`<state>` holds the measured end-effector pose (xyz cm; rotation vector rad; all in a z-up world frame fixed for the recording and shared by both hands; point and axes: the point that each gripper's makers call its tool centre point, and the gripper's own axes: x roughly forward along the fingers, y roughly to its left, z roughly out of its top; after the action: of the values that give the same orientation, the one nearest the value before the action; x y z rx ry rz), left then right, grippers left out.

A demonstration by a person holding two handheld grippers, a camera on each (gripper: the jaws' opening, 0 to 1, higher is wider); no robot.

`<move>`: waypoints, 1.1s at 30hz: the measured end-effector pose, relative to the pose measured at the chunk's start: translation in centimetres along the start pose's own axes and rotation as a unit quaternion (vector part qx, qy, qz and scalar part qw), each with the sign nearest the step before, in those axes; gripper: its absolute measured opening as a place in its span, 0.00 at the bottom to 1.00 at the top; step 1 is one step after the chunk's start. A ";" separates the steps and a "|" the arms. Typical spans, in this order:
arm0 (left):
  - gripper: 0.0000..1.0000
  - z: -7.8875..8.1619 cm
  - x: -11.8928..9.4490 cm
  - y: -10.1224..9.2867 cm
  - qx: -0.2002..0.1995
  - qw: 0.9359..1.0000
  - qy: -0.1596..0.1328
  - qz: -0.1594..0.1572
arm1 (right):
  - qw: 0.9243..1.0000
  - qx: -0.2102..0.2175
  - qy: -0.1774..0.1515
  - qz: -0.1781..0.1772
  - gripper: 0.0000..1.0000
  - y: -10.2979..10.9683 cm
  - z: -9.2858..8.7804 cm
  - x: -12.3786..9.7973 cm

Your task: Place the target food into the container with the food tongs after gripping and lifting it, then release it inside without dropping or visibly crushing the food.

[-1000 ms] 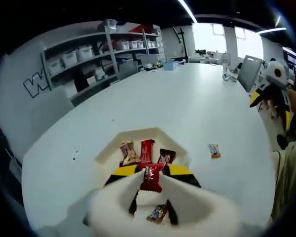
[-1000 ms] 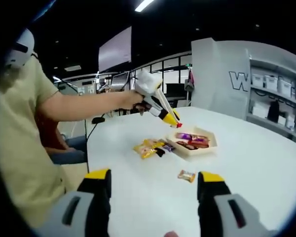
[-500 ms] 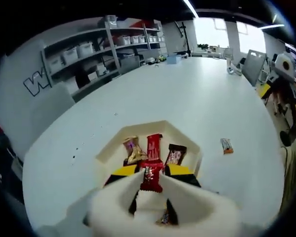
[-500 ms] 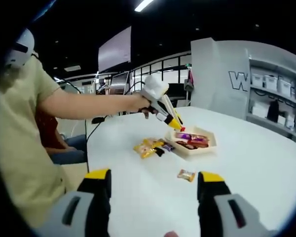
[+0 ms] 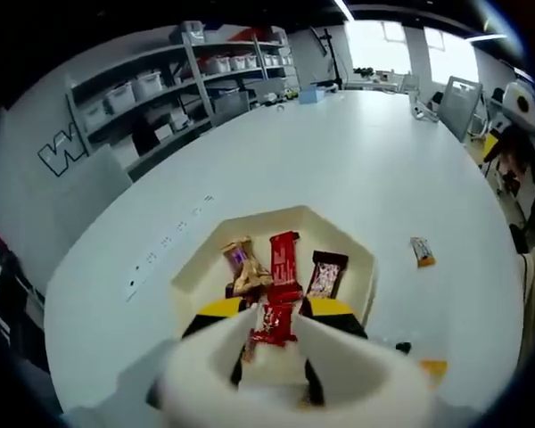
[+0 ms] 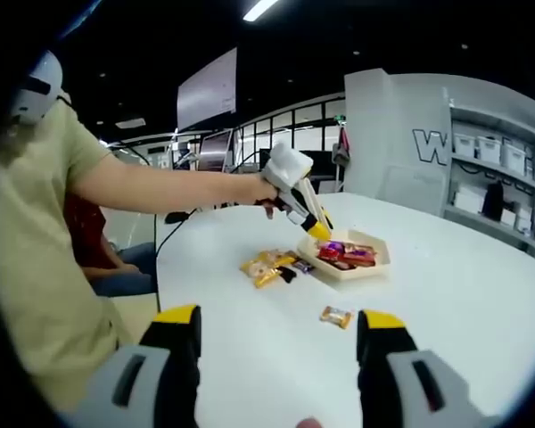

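— Where is the snack?
— Your left gripper [image 5: 272,323] pinches a red snack bar [image 5: 274,323] over the hexagonal tray [image 5: 193,272], beside other bars.
— And your right?
— The right gripper [image 6: 276,332] hangs wide apart above the white table [image 6: 481,294].

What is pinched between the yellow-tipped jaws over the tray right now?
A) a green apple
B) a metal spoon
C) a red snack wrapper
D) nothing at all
C: in the left gripper view the left gripper is shut on a red snack wrapper, held just over the near edge of the beige tray, where other wrapped snacks already lie.
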<state>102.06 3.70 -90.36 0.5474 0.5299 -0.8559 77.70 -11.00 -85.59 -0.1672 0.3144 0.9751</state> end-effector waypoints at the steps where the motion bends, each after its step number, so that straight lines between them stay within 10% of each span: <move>1: 0.23 -0.1 0.0 0.0 0.001 1.000 0.001 0.000 | 1.000 0.000 0.000 0.000 0.69 0.0 0.0 0.0; 33: 0.23 3.4 -2.7 -4.5 -0.017 0.998 -0.043 -0.034 | 1.000 0.002 0.000 0.000 0.69 0.1 -0.3 0.1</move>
<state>97.66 0.59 -87.18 0.4616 0.4856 -0.9292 77.61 -10.97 -85.89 -0.1630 0.3164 0.9742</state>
